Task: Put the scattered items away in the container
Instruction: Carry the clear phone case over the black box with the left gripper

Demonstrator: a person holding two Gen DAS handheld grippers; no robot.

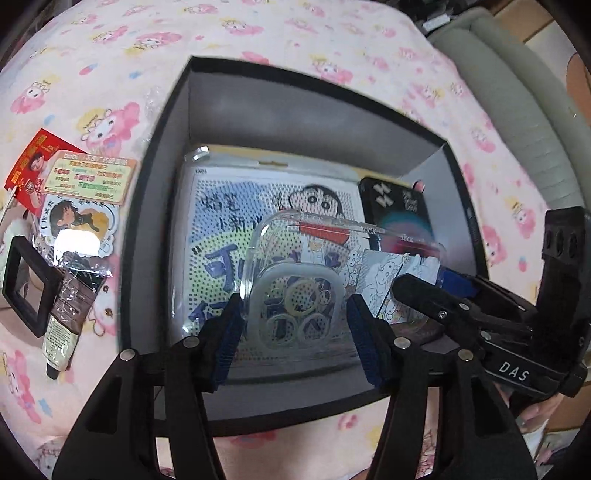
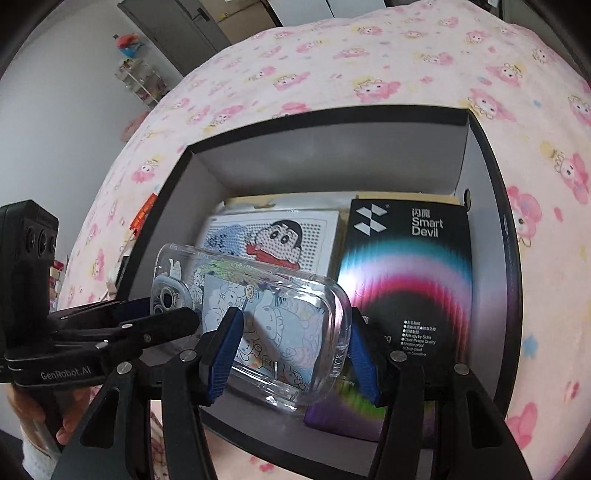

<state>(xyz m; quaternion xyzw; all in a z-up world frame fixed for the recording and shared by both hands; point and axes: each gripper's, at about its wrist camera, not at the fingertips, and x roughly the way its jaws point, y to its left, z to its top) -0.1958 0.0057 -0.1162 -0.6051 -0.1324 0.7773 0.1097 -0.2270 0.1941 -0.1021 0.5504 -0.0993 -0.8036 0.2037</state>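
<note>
A clear phone case (image 1: 291, 280) with a cartoon card inside it is held over the open black box (image 1: 147, 206). My left gripper (image 1: 293, 332) is shut on its camera end. My right gripper (image 2: 291, 347) is shut on the other end of the case (image 2: 280, 325). In the box lie a Shin-chan peg board (image 1: 236, 206) and a black Smart Devil package (image 2: 410, 266). The box also shows in the right wrist view (image 2: 495, 192). Each gripper appears in the other's view, the right one at the right (image 1: 424, 291) and the left one at the left (image 2: 166, 314).
The box sits on a pink cartoon bedsheet (image 1: 258, 33). Left of the box lie a red packet (image 1: 29, 166), a printed card (image 1: 88, 177), a character sticker (image 1: 81, 221), a black square frame (image 1: 29, 280) and a cream tube (image 1: 66, 332). A grey cushion (image 1: 517, 110) is at the right.
</note>
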